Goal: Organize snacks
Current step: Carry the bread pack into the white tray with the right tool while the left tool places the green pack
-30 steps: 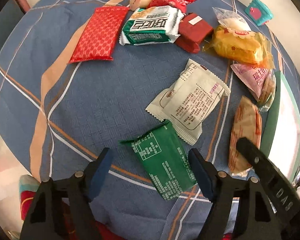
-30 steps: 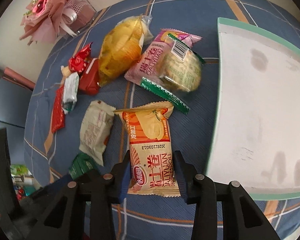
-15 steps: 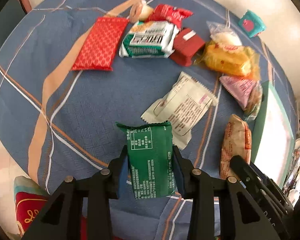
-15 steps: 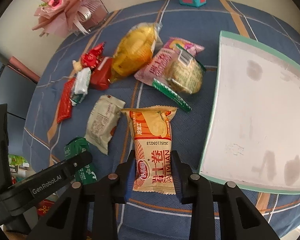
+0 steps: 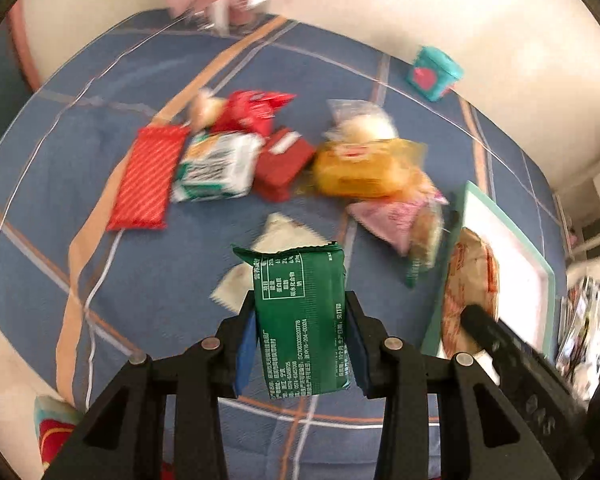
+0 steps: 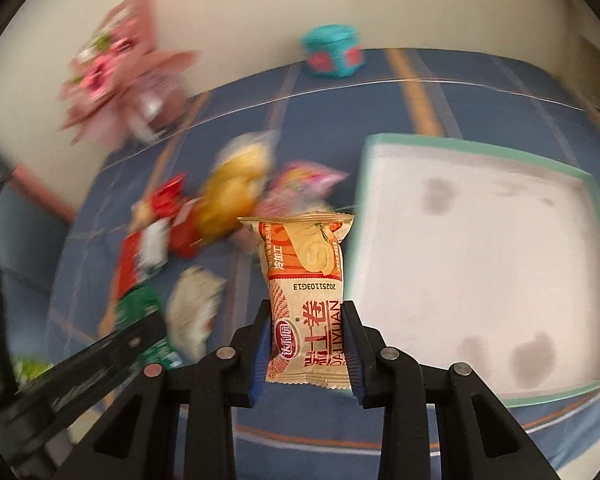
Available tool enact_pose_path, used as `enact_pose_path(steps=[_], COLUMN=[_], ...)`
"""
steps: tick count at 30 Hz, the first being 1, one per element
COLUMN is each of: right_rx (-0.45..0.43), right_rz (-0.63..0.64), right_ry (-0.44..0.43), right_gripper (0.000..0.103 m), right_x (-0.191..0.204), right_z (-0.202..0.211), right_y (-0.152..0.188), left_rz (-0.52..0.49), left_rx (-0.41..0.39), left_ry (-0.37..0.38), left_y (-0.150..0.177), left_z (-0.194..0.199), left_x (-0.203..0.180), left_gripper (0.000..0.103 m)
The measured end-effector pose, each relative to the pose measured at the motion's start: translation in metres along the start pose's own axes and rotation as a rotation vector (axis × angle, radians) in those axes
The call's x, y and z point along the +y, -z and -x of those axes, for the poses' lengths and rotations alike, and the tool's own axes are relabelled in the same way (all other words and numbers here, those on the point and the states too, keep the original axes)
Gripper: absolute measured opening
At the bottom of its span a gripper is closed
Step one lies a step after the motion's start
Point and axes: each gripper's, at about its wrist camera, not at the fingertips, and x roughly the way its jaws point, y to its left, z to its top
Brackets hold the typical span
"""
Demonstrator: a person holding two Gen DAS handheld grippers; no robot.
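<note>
My left gripper [image 5: 302,334] is shut on a green snack packet [image 5: 302,316] and holds it above the blue tablecloth. My right gripper [image 6: 306,340] is shut on an orange-and-cream roll snack packet [image 6: 306,300], lifted off the table left of the white tray with a green rim [image 6: 598,216]. The tray also shows in the left wrist view [image 5: 550,276], with the right gripper's packet [image 5: 470,280] at its near edge. Loose snacks lie in a cluster: a red packet [image 5: 144,180], a green-white packet [image 5: 216,168], a yellow packet [image 5: 364,170], a pink packet [image 5: 388,220] and a white packet [image 5: 272,240].
A teal box [image 5: 434,72] stands at the table's far edge by the wall; it also shows in the right wrist view [image 6: 332,56]. A pink flower bouquet [image 6: 116,72] stands at the far left corner. The views are motion-blurred.
Both grippers have lifted their packets off the table and tilted up. The left gripper shut on the green packet a second ago; the right packet has moved toward the tray.
</note>
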Motion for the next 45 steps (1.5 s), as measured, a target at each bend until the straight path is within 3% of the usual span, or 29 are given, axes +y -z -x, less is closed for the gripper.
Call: enact_pose_path(steps=[6, 15, 27, 29, 30, 31, 35, 38, 41, 45], right_rx=[-0.019, -0.001, 0.011, 0.013, 0.023, 0.031, 0.055, 0.055, 0.039, 0.021], right_rz=[-0.087, -0.227, -0.35, -0.348, -0.338, -0.332, -0.327, -0.315, -0.28, -0.22], right_ry=[0.152, 0.224, 0.272, 0.282, 0.289, 0.295, 0.302, 0.309, 0.308, 0.304], right_gripper=[0.035, 0.035, 0.036, 0.037, 0.04, 0.042, 0.06, 0.072, 0.084, 0.1], right_x=[-0.047, -0.108, -0.159, -0.16, -0.159, -0.158, -0.154, -0.149, -0.137, -0.12], right_z=[0.002, -0.009, -0.034, -0.036, -0.038, -0.039, -0.043, -0.037, -0.029, -0.022], right_y=[-0.017, -0.035, -0.054, -0.056, -0.057, -0.057, -0.055, -0.051, -0.049, -0.048], left_rz=[-0.134, -0.31, -0.398, -0.407, -0.408, -0.404, -0.38, -0.35, -0.345, -0.338], left_rx=[0.015, 0.047, 0.038, 0.036, 0.038, 0.038, 0.037, 0.026, -0.01, -0.065], left_ry=[0.041, 0.094, 0.09, 0.094, 0.094, 0.092, 0.059, 0.068, 0.052, 0.011], left_y=[-0.02, -0.044, -0.065, -0.068, -0.069, -0.071, -0.075, -0.079, -0.082, -0.085], left_z=[-0.018, -0.071, -0.123, -0.126, -0.128, -0.128, -0.13, -0.125, -0.115, -0.104], left_x=[-0.066, -0.155, -0.203, -0.205, -0.205, -0.204, -0.195, -0.184, -0.172, -0.15], left_gripper=[0.041, 0.042, 0.042, 0.051, 0.063, 0.067, 0.072, 0.087, 0.088, 0.098])
